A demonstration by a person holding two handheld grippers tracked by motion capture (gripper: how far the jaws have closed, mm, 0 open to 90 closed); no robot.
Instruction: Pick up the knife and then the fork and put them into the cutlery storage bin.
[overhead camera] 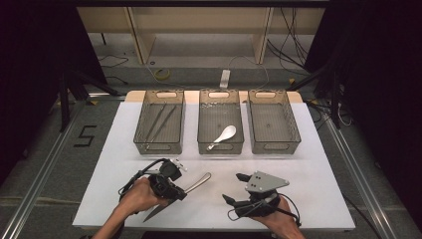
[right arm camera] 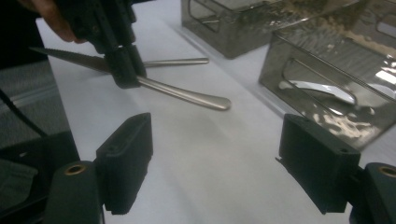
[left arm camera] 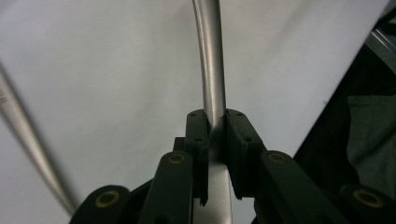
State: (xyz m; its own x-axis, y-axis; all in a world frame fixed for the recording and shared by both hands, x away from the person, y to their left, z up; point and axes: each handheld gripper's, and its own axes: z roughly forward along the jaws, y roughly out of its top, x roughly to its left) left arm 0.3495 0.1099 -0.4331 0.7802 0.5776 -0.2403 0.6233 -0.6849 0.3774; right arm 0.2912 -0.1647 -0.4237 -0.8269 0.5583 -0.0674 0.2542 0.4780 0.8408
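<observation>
Clamping a steel knife (overhead camera: 185,191) mid-length, left tongs (overhead camera: 175,191) pinched tight on it above the white counter (overhead camera: 308,164), right tongs (overhead camera: 236,188) gaping wide, empty, just beside the handle.

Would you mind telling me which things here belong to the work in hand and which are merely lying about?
In the job:
- left gripper, shut on the knife
- right gripper, open above the table

Lying about:
- three bins: left bin, middle bin, right bin
- white spoon
- cables on the floor
</observation>
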